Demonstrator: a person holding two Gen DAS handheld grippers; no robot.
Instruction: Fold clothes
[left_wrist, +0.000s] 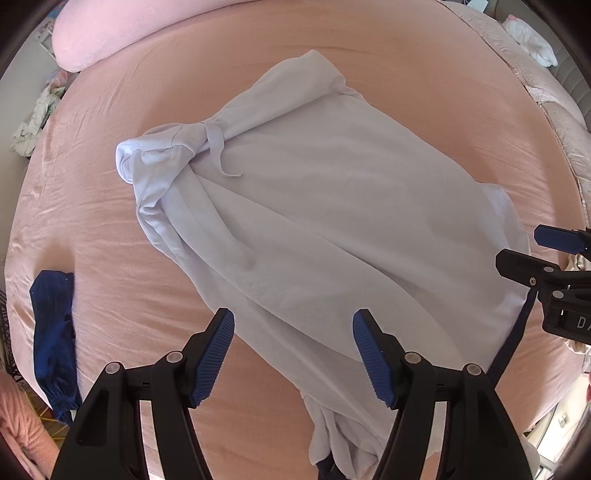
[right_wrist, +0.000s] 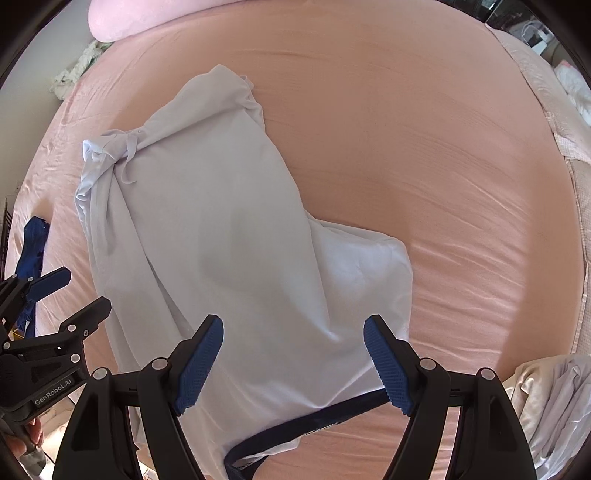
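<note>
Nearest the cameras, the left gripper (left_wrist: 293, 354) hung with its blue pads spread wide and nothing between them, just above the near hem of the white garment (left_wrist: 314, 221). The right gripper (right_wrist: 293, 360) was likewise spread and empty, poised over the garment's near right part, where a dark navy trim (right_wrist: 314, 424) edged the cloth.

The garment lay on the pink bed (right_wrist: 443, 147), running away from the person at a slant, partly smoothed in the middle but with long creases down its left side. Farther off, its far left end was bunched and twisted round a loose strip of fabric (left_wrist: 214, 147). A dark blue garment (left_wrist: 51, 332) lay well apart at the bed's left edge, and a pink pillow (left_wrist: 110, 33) sat at the far side.

In my judgement the piece was between grasps: spread out, though not neatly, and no tidy fold showed. Any further fold would call for both grippers to pinch an edge together, and the twisted far end would need straightening.
</note>
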